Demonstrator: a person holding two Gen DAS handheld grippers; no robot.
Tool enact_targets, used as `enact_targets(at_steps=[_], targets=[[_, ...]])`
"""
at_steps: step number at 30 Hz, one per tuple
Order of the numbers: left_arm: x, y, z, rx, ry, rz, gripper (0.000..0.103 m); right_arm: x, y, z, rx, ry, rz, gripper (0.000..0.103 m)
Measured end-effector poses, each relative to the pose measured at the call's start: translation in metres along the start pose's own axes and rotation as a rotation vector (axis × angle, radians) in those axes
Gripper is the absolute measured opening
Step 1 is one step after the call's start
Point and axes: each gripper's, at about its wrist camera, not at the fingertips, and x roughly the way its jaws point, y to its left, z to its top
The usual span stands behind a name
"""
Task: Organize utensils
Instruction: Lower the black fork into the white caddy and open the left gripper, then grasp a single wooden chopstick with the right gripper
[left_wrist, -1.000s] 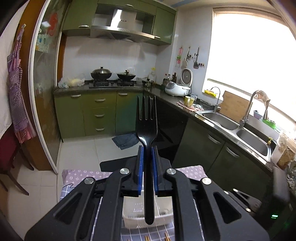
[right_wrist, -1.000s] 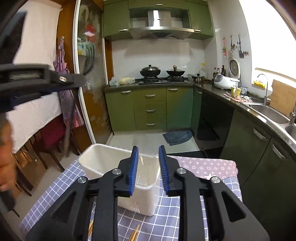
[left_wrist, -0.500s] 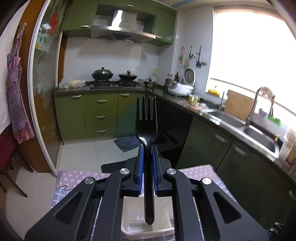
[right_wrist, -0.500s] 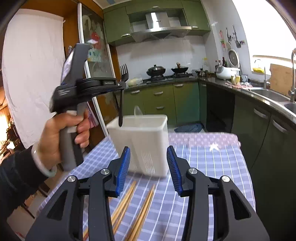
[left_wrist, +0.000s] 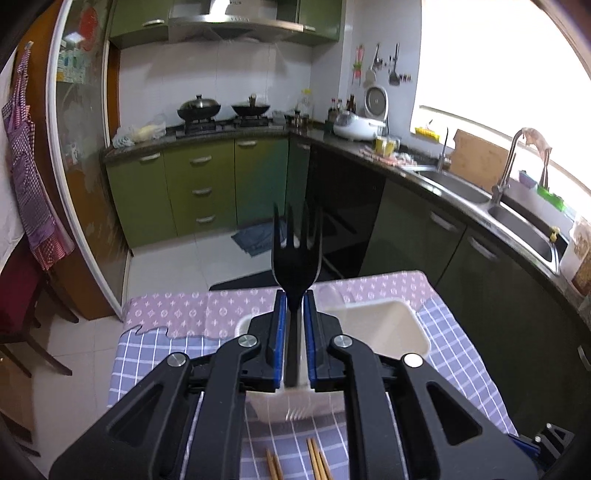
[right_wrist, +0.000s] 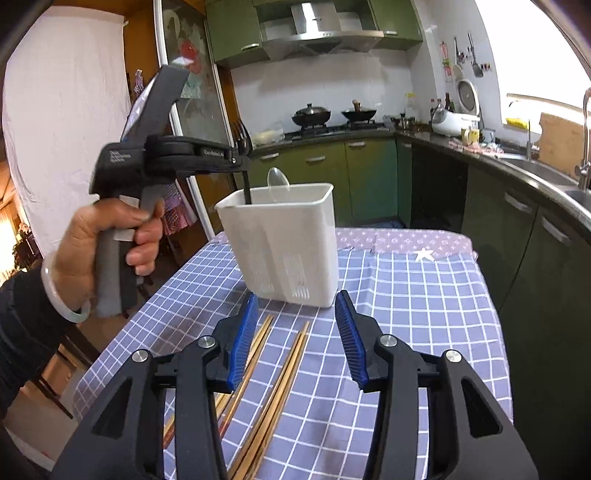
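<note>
My left gripper (left_wrist: 295, 321) is shut on a black fork (left_wrist: 295, 254), tines up. It hangs over the white utensil holder (left_wrist: 384, 325). In the right wrist view the left gripper (right_wrist: 242, 162) is above the holder's (right_wrist: 288, 251) left corner. The fork's (right_wrist: 246, 188) handle end dips just inside the rim. A clear spoon (right_wrist: 277, 179) stands in the holder. My right gripper (right_wrist: 297, 332) is open and empty, low in front of the holder. Several wooden chopsticks (right_wrist: 280, 369) lie on the cloth beneath it, and the chopsticks (left_wrist: 316, 458) also show in the left wrist view.
The table wears a blue checked cloth (right_wrist: 406, 314) with a lilac strip at the far end. A person's hand (right_wrist: 107, 236) grips the left tool's handle. Dark cabinets and a sink (left_wrist: 517, 218) run along the right. A chair (left_wrist: 22, 295) stands left of the table.
The left gripper has sunk with the fork, whose handle end now reaches into the holder. The right gripper has drawn back from the holder, its jaws wider, and chopsticks have come into view.
</note>
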Motion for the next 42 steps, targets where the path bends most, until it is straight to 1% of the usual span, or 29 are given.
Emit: enact_targets(at_steps=[2, 4, 5, 7, 9, 11, 12, 13, 14, 15, 16, 18, 19, 24, 26, 32, 35, 40, 42], targets=[[-0.001, 0.001, -0.001, -0.007, 0.035, 0.001, 0.011, 0.001, 0.002, 0.002, 0.007, 0.024, 0.007, 0.044], [-0.002, 0.002, -0.004, -0.015, 0.082, -0.015, 0.016, 0.004, 0.001, 0.003, 0.018, 0.068, 0.013, 0.044], [-0.003, 0.003, -0.005, -0.017, 0.102, -0.016, 0.016, 0.005, 0.000, 0.004, 0.026, 0.085, 0.018, 0.044], [-0.007, 0.004, -0.009, -0.018, 0.117, -0.016, 0.016, 0.010, -0.002, 0.004, 0.043, 0.134, 0.030, 0.044], [-0.018, 0.006, -0.011, -0.012, 0.129, -0.016, 0.017, 0.020, -0.006, 0.002, 0.068, 0.210, 0.041, 0.044], [-0.029, 0.006, -0.015, -0.007, 0.140, -0.019, 0.025, 0.034, -0.009, -0.002, 0.086, 0.300, 0.052, 0.044], [-0.038, 0.008, -0.020, -0.007, 0.155, -0.026, 0.034, 0.045, -0.010, -0.005, 0.088, 0.354, 0.050, 0.038], [-0.045, 0.009, -0.024, -0.005, 0.171, -0.027, 0.042, 0.055, -0.009, -0.007, 0.081, 0.402, 0.050, 0.027], [-0.050, 0.011, -0.030, -0.001, 0.187, -0.028, 0.044, 0.064, -0.009, -0.010, 0.076, 0.440, 0.049, 0.023], [-0.054, 0.012, -0.036, 0.004, 0.201, -0.030, 0.048, 0.077, -0.009, -0.014, 0.079, 0.498, 0.051, 0.018], [-0.060, 0.013, -0.047, 0.016, 0.229, -0.030, 0.050, 0.087, -0.009, -0.017, 0.086, 0.541, 0.064, 0.015], [-0.064, 0.016, -0.062, 0.026, 0.265, -0.028, 0.053, 0.101, -0.007, -0.022, 0.087, 0.589, 0.071, 0.012], [-0.064, 0.020, -0.073, 0.024, 0.296, -0.024, 0.054, 0.110, -0.005, -0.023, 0.080, 0.611, 0.062, 0.012], [-0.057, 0.033, -0.117, -0.008, 0.436, -0.048, 0.054, 0.137, 0.000, -0.025, 0.074, 0.678, 0.019, 0.011], [-0.054, 0.037, -0.128, -0.010, 0.463, -0.054, 0.054, 0.145, 0.000, -0.029, 0.063, 0.696, -0.015, 0.011], [-0.044, 0.044, -0.142, -0.011, 0.498, -0.048, 0.054, 0.155, 0.002, -0.026, 0.047, 0.718, -0.067, 0.011], [-0.040, 0.044, -0.147, -0.012, 0.512, -0.039, 0.058, 0.155, 0.001, -0.026, 0.047, 0.739, -0.072, 0.011], [-0.027, 0.044, -0.152, -0.012, 0.553, -0.039, 0.058, 0.163, 0.005, -0.026, 0.051, 0.753, -0.065, 0.011], [-0.021, 0.043, -0.154, -0.012, 0.569, -0.026, 0.058, 0.166, 0.009, -0.026, 0.026, 0.748, -0.082, 0.010]])
